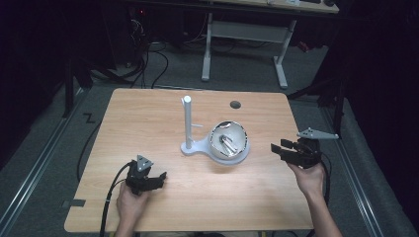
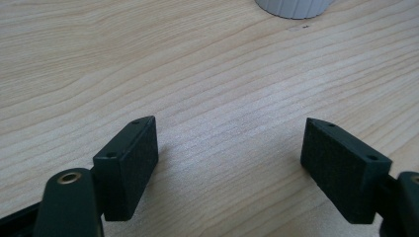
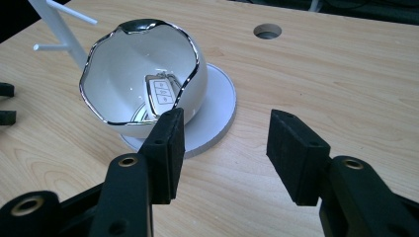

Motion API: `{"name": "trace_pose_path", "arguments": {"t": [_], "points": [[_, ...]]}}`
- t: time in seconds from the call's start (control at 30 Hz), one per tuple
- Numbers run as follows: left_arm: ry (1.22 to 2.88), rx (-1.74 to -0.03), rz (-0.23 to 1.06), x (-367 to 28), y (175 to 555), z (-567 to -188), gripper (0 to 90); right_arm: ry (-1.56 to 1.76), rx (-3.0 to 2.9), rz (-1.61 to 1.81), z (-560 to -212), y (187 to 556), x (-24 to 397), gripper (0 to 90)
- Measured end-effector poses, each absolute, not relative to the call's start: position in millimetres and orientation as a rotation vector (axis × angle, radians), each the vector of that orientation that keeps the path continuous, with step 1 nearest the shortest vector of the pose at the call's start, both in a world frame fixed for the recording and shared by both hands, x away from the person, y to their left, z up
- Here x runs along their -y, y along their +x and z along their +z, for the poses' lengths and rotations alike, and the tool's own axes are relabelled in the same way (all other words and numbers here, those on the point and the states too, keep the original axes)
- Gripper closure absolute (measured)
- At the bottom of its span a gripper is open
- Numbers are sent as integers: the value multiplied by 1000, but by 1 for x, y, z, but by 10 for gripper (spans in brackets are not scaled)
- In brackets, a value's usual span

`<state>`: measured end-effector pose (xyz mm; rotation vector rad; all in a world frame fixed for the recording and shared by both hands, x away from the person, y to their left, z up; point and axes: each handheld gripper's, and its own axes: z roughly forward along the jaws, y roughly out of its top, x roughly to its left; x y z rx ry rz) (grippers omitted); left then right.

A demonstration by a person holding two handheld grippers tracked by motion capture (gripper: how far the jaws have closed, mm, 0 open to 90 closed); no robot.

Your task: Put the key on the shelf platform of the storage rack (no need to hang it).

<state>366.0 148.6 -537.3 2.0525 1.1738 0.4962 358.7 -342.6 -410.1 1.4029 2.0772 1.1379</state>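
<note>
Key fob [image 3: 162, 94] lies inside the white bowl [image 3: 123, 69] on its round stand base [image 3: 217, 106], just ahead-left of the right gripper [image 3: 225, 143], jaws apart, empty. Left gripper [image 2: 230, 153] likewise agape, over bare table [image 2: 197, 74].

White ribbed round base [image 2: 295, 7] cut off by the top edge ahead of the left gripper's jaws, silver-and-white car key fob [image 3: 161, 95] partly hidden behind the right gripper's left jaw
</note>
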Motion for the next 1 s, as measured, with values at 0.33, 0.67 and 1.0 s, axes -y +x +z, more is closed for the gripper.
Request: {"name": "trace_pose_path", "arguments": {"t": [0.33,0.67,1.0], "points": [[2052,-1174,497,-149,366,-537,227,1408,-2087,1152,-419,352,340,493],[2052,-1174,497,-149,366,-537,227,1399,-2099,1163,-432,349,336,492],[2052,-1175,497,-149,366,-537,227,1425,-2105,1178,-446,346,335,492]]}}
